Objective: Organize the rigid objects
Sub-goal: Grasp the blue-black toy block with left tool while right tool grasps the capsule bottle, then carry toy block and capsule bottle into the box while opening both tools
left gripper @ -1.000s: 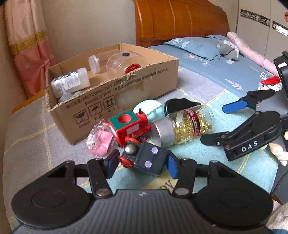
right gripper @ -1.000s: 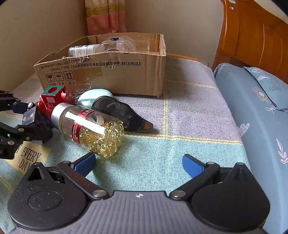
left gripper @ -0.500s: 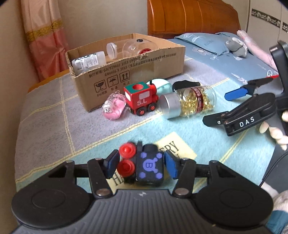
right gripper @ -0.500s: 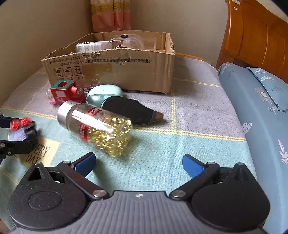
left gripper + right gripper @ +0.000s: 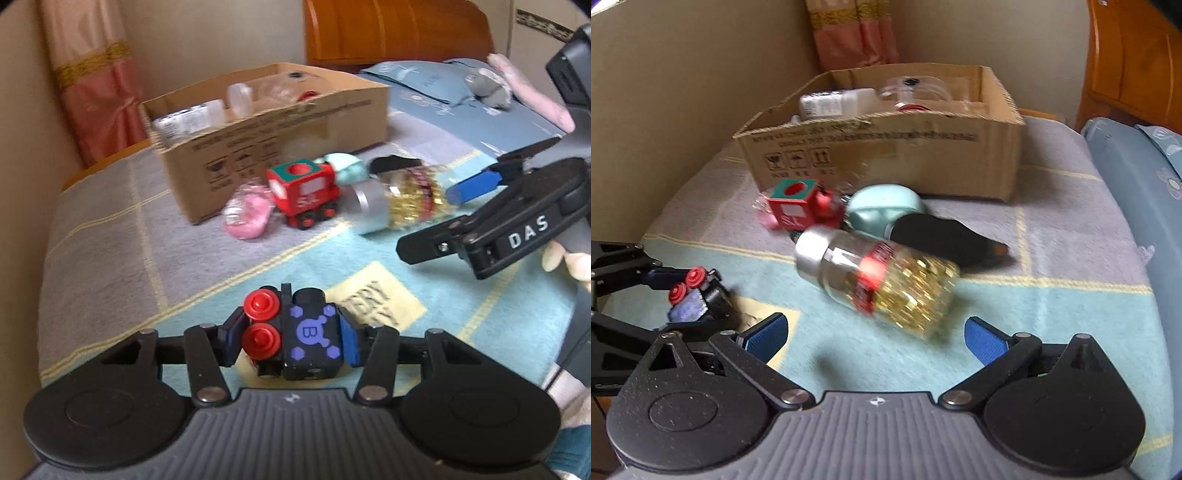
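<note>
A: Your left gripper (image 5: 290, 341) is now clamping the black wooden toy car with red wheels (image 5: 295, 338), lifted away from the pile.

B: Your right gripper (image 5: 875, 334) is gaping empty toward the clear capsule bottle (image 5: 882, 280); the cardboard box (image 5: 886, 155) is waiting beyond.

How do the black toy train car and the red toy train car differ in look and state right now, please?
The black toy train car is clamped in the left claw; the red toy train car sits free on the blanket by the cardboard box. The black one bears purple markings and a B; the red one has a green top with a round hole. Both have red wheels.
</note>
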Demonstrator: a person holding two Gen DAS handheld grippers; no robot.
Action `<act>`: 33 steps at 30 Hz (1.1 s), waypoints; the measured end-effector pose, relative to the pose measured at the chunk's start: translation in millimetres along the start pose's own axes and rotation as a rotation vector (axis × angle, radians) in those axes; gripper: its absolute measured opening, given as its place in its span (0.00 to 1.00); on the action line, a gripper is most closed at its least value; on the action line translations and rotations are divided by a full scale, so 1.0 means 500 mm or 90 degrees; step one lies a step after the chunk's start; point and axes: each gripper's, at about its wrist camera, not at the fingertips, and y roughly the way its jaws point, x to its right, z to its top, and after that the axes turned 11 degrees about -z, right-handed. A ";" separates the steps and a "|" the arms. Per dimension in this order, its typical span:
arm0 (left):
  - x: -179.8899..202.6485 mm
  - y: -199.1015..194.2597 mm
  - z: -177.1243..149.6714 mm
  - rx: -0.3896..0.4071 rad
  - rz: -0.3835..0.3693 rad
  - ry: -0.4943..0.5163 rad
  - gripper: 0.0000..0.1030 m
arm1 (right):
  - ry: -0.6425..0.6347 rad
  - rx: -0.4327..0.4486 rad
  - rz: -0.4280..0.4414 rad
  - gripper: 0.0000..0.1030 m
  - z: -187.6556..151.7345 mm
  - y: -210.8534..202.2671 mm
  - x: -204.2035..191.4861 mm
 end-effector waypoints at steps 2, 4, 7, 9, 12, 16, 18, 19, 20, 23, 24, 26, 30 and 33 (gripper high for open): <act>-0.013 -0.003 -0.003 0.001 0.014 -0.011 0.49 | 0.001 0.001 0.007 1.00 0.011 0.003 -0.010; -0.028 -0.006 -0.005 0.004 0.022 -0.024 0.49 | 0.003 -0.001 0.006 1.00 0.022 0.009 -0.019; -0.045 -0.012 -0.010 0.008 0.030 -0.038 0.49 | 0.010 -0.004 0.005 1.00 0.036 0.019 -0.027; -0.049 -0.014 -0.012 0.011 0.028 -0.045 0.49 | 0.015 -0.006 0.001 1.00 0.044 0.027 -0.034; -0.050 -0.014 -0.013 0.013 0.027 -0.047 0.49 | 0.009 -0.010 -0.018 1.00 0.052 0.038 -0.051; -0.050 -0.014 -0.010 0.010 0.026 -0.050 0.49 | -0.014 -0.011 -0.056 0.96 0.054 0.047 -0.074; -0.050 -0.014 -0.007 0.005 0.026 -0.051 0.48 | -0.031 -0.010 -0.070 0.93 0.053 0.046 -0.079; -0.051 -0.014 -0.007 0.003 0.025 -0.054 0.48 | -0.035 -0.011 -0.069 0.93 0.053 0.043 -0.079; -0.052 -0.015 -0.005 0.000 0.024 -0.058 0.48 | -0.039 -0.014 -0.069 0.93 0.052 0.042 -0.079; -0.053 -0.016 -0.001 -0.007 0.023 -0.062 0.48 | -0.053 -0.019 -0.064 0.93 0.049 0.037 -0.072; -0.052 -0.018 0.000 -0.009 0.024 -0.061 0.48 | -0.057 -0.019 -0.058 0.93 0.048 0.033 -0.068; -0.049 -0.021 0.002 -0.011 0.024 -0.059 0.48 | -0.070 -0.016 -0.044 0.93 0.047 0.023 -0.059; -0.043 -0.032 0.012 -0.013 0.023 -0.063 0.48 | -0.096 -0.009 -0.040 0.93 0.046 -0.002 -0.045; -0.036 -0.045 0.029 -0.013 0.010 -0.063 0.48 | -0.108 -0.004 -0.028 0.93 0.049 -0.019 -0.031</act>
